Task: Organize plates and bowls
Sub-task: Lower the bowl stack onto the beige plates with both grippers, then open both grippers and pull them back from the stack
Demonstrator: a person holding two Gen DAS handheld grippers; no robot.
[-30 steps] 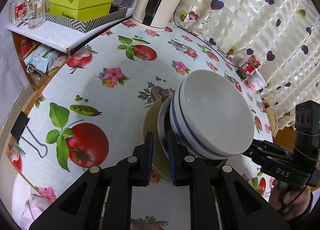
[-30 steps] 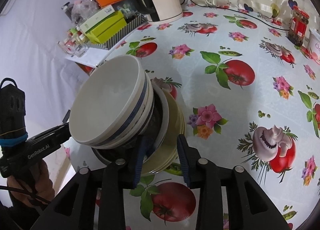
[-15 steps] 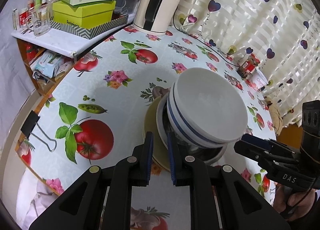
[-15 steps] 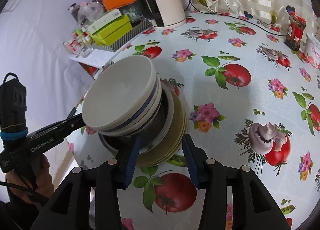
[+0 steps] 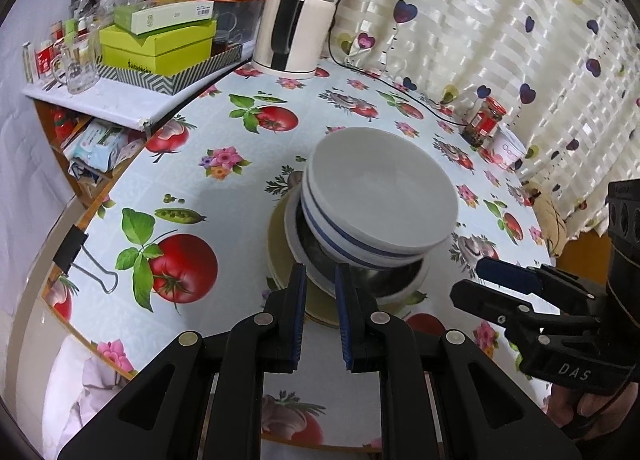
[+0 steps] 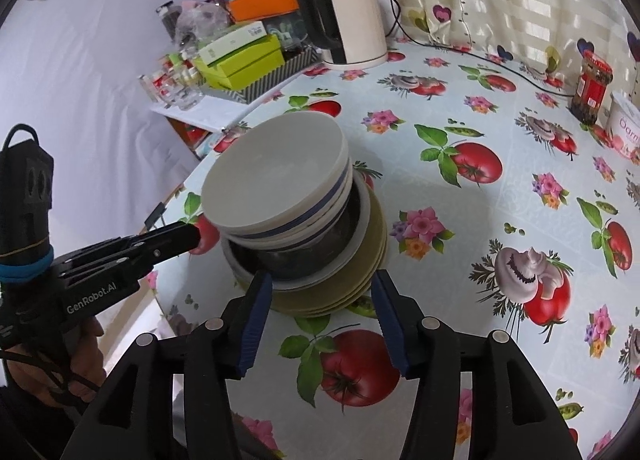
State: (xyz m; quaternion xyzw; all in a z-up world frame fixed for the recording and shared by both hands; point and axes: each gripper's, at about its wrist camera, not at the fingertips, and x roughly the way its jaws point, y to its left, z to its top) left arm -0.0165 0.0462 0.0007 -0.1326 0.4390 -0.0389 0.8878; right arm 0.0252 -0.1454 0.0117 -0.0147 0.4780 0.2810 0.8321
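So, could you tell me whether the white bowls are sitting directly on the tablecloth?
No, the white bowls rest in a dark metal bowl on stacked plates.

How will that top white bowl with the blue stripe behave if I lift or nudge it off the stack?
The top white bowl sits tilted on the bowls under it rather than nested flat, so a nudge would probably slide or tip it. It looks like glazed ceramic: likely slippery between pads, fairly heavy, and breakable. The whole stack leans, so pushing may shift the lower pieces too.

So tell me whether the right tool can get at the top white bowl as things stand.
Probably yes. The right tool, its jaws opening and empty, sits low by the plates; nothing covers the top white bowl, though it would need lifting to rim height.
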